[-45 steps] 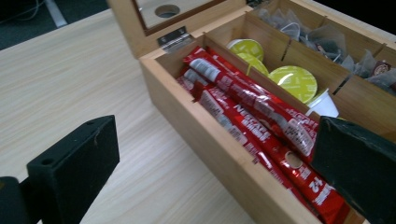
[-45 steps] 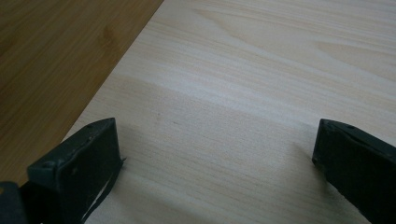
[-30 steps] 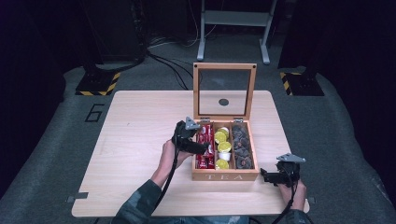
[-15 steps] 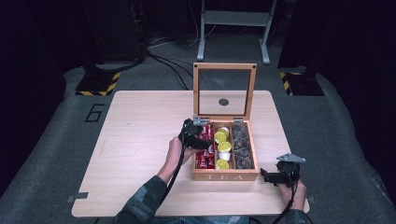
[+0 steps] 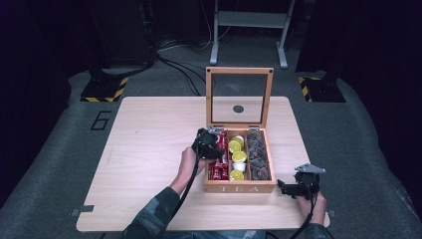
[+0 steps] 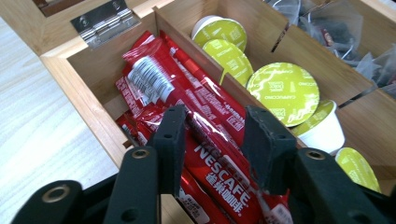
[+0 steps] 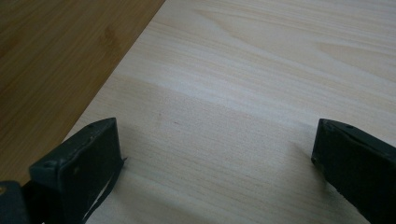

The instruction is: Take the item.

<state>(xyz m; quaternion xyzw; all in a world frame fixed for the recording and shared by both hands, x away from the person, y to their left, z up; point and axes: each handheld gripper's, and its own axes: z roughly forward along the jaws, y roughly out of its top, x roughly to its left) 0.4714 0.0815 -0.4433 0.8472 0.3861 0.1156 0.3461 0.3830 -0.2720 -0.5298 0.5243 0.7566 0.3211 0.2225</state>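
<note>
An open wooden tea box (image 5: pixel 239 188) stands on the table with its glass lid (image 5: pixel 240 71) upright. Its left compartment holds red Nescafe sachets (image 5: pixel 217 172) (image 6: pixel 159 84). The middle one has yellow-green capsules (image 5: pixel 239 156) (image 6: pixel 282 91), the right one dark tea bags (image 5: pixel 258 159) (image 6: pixel 327 23). My left gripper (image 5: pixel 214 147) (image 6: pixel 215 126) dips into the left compartment. Its jaws have just been closing and straddle a red sachet, and I see no firm pinch. My right gripper (image 5: pixel 284 188) (image 7: pixel 215 140) rests open and empty on the table, right of the box's front corner.
The light wooden table (image 5: pixel 149 149) (image 7: pixel 257 70) has broad bare room left of the box. The box's brown side wall (image 7: pixel 56 56) lies close to my right gripper. The table's front edge is near the person's forearms. Stands and cables sit on the floor behind.
My left gripper has moved right and down from the box's left rim into the sachet compartment, and its jaws have narrowed. The right gripper has stayed where it was.
</note>
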